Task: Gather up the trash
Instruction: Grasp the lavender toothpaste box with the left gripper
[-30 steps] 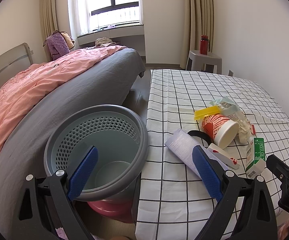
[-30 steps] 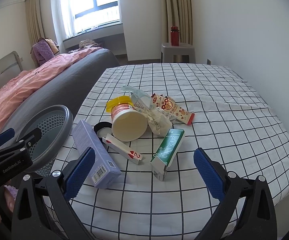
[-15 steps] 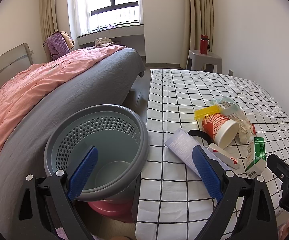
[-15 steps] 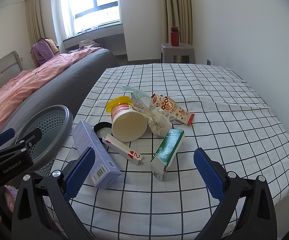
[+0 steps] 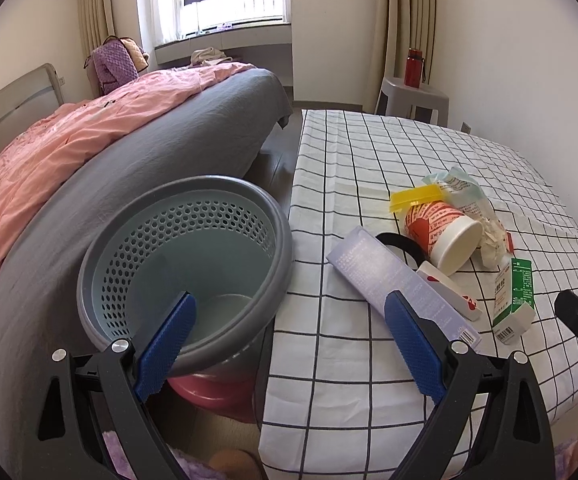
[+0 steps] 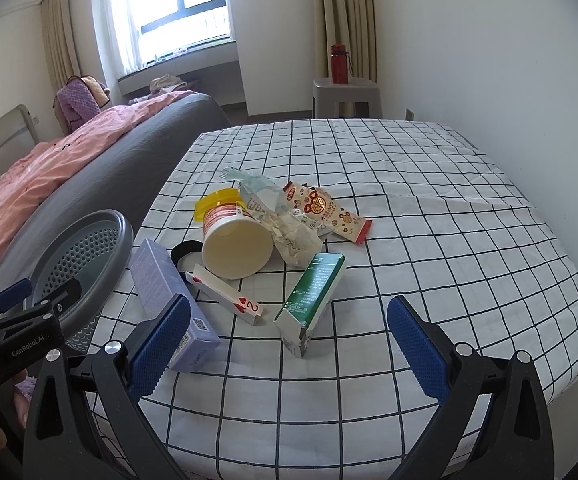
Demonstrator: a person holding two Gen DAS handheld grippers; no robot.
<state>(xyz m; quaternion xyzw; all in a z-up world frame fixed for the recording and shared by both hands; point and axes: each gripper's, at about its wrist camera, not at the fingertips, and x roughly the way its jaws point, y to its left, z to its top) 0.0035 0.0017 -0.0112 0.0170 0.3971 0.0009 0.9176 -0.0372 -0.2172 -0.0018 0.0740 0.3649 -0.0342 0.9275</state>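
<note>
i judge the step in hand to be the first pick, since both grippers are empty and the bin (image 5: pixel 185 256) holds nothing i can see. my right gripper (image 6: pixel 289 344) hangs with its jaws spread wide over the near edge of the checked table (image 6: pixel 449 248), nothing between them; my left gripper (image 5: pixel 289 340) is equally wide and empty, straddling the bin rim and the table edge. to do this well i would take the green carton (image 6: pixel 313 292) first: it lies nearest, apart from the heap, and its long flat sides suit a grip across the narrow width. the trash sits clustered at the table's left-centre: a purple box (image 6: pixel 169 292) by the bin side, a playing-card box (image 6: pixel 229 294) just beside it, a tipped paper cup (image 6: pixel 235 244) with its mouth toward me, a yellow lid (image 6: pixel 215 202) behind it, crumpled wrappers (image 6: pixel 289 228) touching the cup, and a red snack packet (image 6: pixel 329 212) beyond. a black ring (image 6: pixel 183 250) lies partly hidden between box and cup.
</note>
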